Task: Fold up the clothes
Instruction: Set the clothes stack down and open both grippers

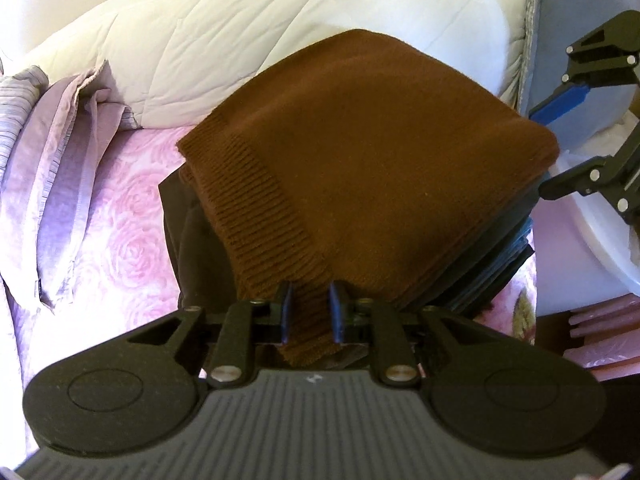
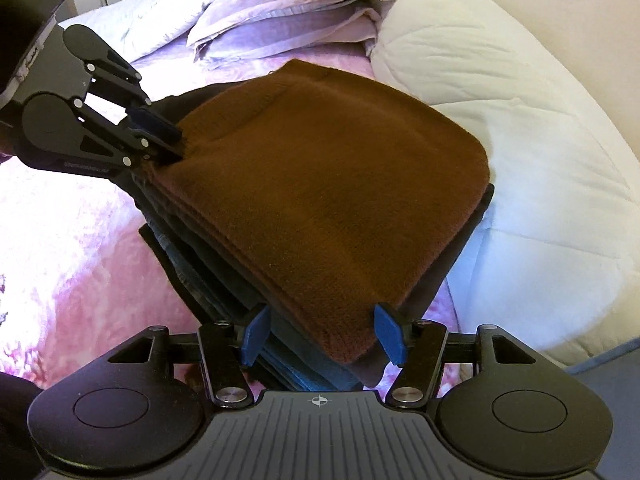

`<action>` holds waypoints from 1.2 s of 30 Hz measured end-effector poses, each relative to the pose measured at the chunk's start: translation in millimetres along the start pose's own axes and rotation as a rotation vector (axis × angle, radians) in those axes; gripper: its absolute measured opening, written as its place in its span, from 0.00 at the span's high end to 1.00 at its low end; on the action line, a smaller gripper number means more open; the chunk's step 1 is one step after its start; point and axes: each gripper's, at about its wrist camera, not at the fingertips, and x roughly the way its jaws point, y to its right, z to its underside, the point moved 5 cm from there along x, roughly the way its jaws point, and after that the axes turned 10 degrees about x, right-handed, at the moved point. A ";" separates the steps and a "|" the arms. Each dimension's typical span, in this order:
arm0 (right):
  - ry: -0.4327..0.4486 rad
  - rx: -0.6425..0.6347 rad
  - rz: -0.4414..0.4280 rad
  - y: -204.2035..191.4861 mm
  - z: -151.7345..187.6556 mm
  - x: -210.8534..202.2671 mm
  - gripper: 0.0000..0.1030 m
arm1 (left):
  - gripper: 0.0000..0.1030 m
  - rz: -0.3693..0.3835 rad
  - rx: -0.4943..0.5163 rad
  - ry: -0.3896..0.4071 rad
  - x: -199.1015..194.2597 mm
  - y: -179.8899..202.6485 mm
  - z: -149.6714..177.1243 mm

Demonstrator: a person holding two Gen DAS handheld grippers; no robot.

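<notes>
two claws work one garment. left gripper (image 1: pixel 309 312) pinches the ribbed hem of the brown sweater (image 1: pixel 360 168), folded atop a dark clothes stack (image 2: pixel 224 280). right gripper (image 2: pixel 322 334) stands open, corner between pads, untouched. likely step: settling; next, release hem cleanly.

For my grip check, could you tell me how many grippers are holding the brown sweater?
1. The left gripper pinches the brown sweater at its ribbed hem; the right gripper stands open around the near corner, pads apart from it.

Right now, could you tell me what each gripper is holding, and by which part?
The left gripper is shut on the brown sweater at its ribbed hem corner. The right gripper is open around the opposite corner, holding nothing.
</notes>
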 end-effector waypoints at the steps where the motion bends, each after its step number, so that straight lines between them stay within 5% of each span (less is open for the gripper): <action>1: -0.001 0.000 -0.003 0.4 0.1 0.4 0.40 | 0.85 -0.002 0.003 -0.003 0.9 0.6 0.1; 10: -0.026 0.008 -0.021 4.7 3.9 -2.2 0.40 | 0.85 -0.005 0.040 -0.005 -13.6 -0.6 -1.8; 14: 0.015 0.143 -0.097 19.5 3.7 -26.5 0.40 | 0.82 -0.007 -0.028 0.061 -32.5 -8.1 -1.5; 18: 0.080 0.307 -0.149 36.8 3.8 -40.6 0.40 | 0.80 0.010 -0.093 0.044 -23.9 -4.5 7.1; 22: 0.100 0.354 -0.104 36.4 15.5 -39.1 0.38 | 0.42 -0.026 -0.189 0.072 -35.4 1.3 21.9; 23: 0.107 0.365 -0.096 33.6 20.8 -39.4 0.30 | 0.34 -0.040 -0.215 0.085 -39.8 2.8 26.5; 26: 0.111 0.419 -0.077 22.2 39.2 -39.8 0.21 | 0.21 -0.065 -0.275 0.099 -51.1 10.2 44.3; 33: 0.145 0.572 0.017 -29.1 92.6 -54.1 0.12 | 0.14 0.056 -0.451 0.147 -77.8 26.7 111.2; 36: 0.179 0.610 0.074 -65.0 119.3 -68.3 0.10 | 0.13 0.080 -0.434 0.174 -94.3 41.7 142.7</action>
